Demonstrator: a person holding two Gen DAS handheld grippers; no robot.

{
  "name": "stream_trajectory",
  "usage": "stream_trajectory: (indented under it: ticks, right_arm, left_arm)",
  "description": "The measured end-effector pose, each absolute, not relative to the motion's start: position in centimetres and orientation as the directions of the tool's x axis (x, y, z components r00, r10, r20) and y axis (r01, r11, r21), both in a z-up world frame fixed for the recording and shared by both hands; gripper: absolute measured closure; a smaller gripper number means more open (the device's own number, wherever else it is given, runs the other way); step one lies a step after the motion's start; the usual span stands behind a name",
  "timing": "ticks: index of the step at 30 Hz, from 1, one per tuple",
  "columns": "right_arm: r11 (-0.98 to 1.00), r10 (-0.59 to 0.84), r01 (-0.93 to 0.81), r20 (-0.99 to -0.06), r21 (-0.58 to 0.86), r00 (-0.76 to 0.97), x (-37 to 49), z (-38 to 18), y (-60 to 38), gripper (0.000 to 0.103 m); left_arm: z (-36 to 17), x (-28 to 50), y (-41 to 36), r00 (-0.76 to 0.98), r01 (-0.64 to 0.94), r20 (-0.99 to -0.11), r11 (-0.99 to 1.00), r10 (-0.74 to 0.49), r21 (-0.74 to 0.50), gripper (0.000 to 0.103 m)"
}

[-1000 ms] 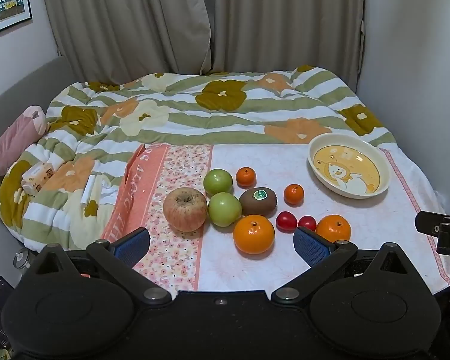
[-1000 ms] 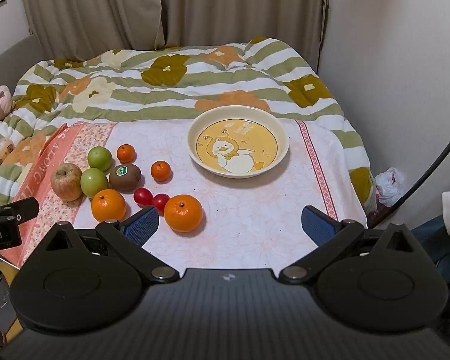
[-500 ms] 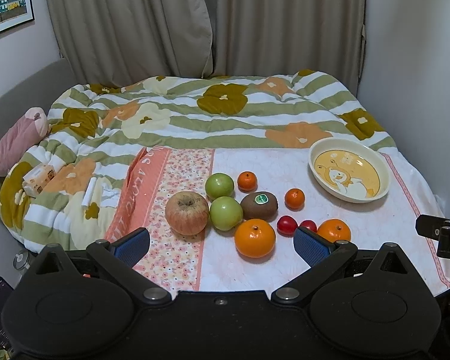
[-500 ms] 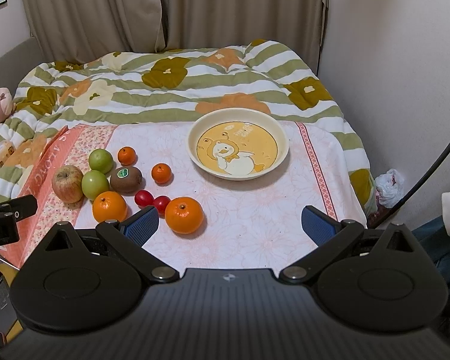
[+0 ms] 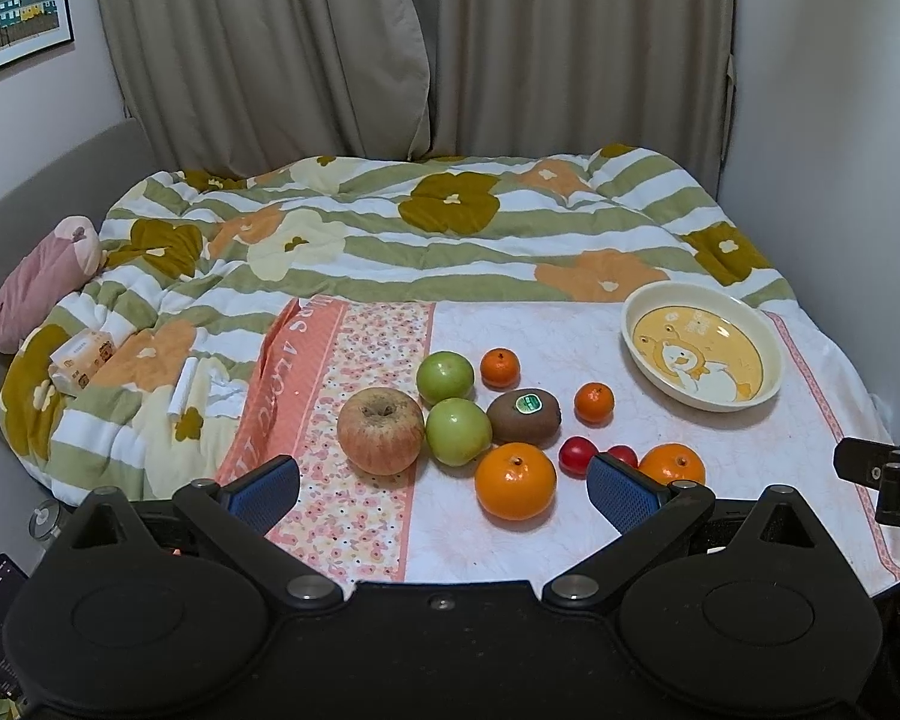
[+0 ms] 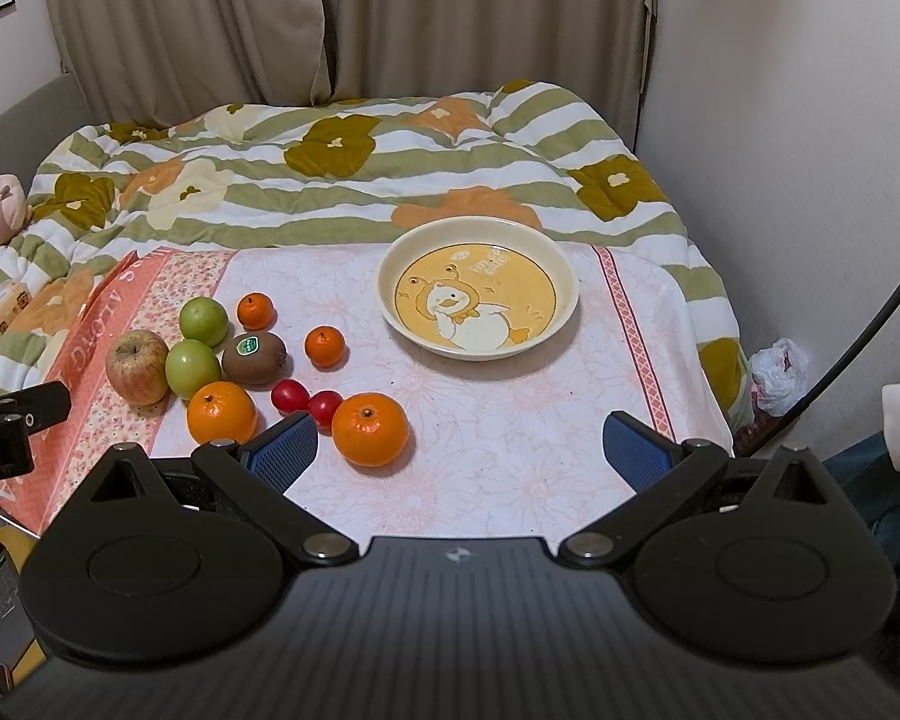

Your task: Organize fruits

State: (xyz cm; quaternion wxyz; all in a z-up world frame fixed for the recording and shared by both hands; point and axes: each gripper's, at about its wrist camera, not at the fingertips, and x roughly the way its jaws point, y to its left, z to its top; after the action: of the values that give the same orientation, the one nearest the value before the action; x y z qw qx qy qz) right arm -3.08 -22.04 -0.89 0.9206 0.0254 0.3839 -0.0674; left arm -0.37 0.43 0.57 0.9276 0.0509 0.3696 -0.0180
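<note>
Where tongs (image 6: 459, 444) gape, orange (image 6: 369, 429) between

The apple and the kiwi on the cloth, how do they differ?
The apple is blotchy red and yellow with a stem dimple on top; the kiwi is brown with a green sticker. The apple is larger and rounder; the kiwi is a smaller oval lying on its side. Both rest on the cloth beside a green fruit, outside the bowl.
</note>
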Motion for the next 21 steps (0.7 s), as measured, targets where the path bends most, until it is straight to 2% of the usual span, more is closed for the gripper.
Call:
stream_trajectory:
  ticks: [21]
  right_arm:
    - [0.988,-0.111,0.154,-0.705,-0.003,0.701,-3.20,-0.57,-22.14,0.000]
  left_arm:
    - [0.72,-0.31,0.26,0.731,0.079,-0.682,0.993,0.002,0.088,0.000]
